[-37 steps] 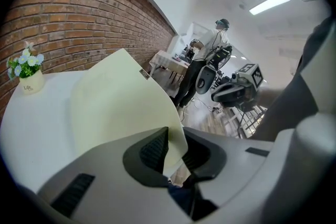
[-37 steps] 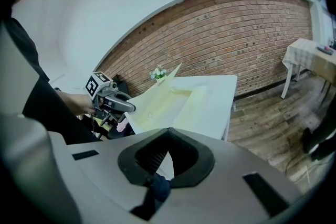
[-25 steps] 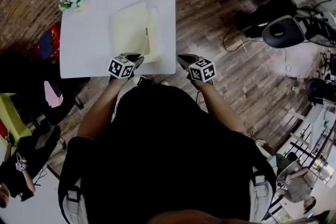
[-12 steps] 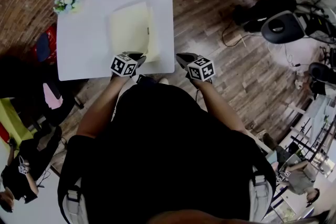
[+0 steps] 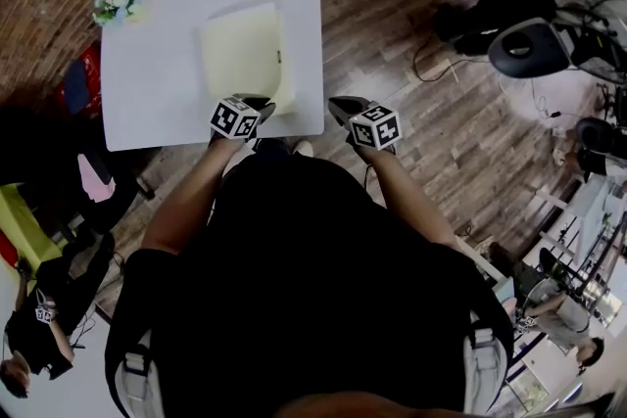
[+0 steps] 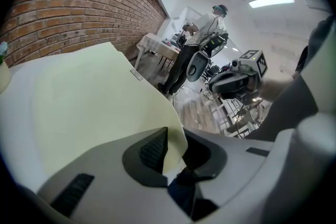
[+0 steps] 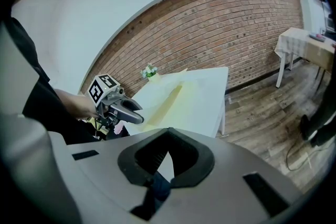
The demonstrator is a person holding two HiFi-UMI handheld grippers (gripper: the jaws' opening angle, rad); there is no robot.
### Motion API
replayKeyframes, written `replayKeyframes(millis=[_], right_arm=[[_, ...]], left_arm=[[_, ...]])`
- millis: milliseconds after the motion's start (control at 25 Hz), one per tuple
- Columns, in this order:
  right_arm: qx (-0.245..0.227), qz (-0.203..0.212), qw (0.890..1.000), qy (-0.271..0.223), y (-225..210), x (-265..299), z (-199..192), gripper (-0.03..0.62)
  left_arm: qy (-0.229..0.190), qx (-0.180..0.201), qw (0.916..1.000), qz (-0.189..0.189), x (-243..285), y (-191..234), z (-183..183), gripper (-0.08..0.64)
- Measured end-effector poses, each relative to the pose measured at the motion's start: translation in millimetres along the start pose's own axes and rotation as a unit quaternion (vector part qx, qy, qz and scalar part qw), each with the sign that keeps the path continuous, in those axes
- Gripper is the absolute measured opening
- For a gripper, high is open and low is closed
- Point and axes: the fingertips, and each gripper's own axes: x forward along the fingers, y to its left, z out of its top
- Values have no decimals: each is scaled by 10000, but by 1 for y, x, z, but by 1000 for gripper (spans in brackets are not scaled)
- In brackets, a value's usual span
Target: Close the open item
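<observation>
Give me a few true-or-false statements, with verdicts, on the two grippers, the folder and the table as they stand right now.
1. The left gripper has its fingers closed on a corner of the yellow folder. True.
2. The right gripper also grips the folder. False: it holds nothing and hangs off the table's right side, over the wooden floor.
3. A small bunch of flowers sits at the table's far left corner. True.
4. The folder lies flat and fully shut. False: its cover is raised off the table, held in the left gripper.
</observation>
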Motion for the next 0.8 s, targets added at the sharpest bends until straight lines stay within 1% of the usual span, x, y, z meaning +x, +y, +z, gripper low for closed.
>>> replayKeyframes(millis=[160, 360, 800], right_arm=[[23, -30, 10000, 15, -3, 0, 2, 20], [72, -65, 9999, 41, -8, 0, 2, 20], [152, -101, 9998, 97, -9, -3, -9, 20]], left_arm=[[80, -8, 10000, -5, 5, 4, 0, 60], [180, -62, 9997, -130, 14, 5, -2, 61], [363, -89, 9989, -266, 29, 8, -8, 66]])
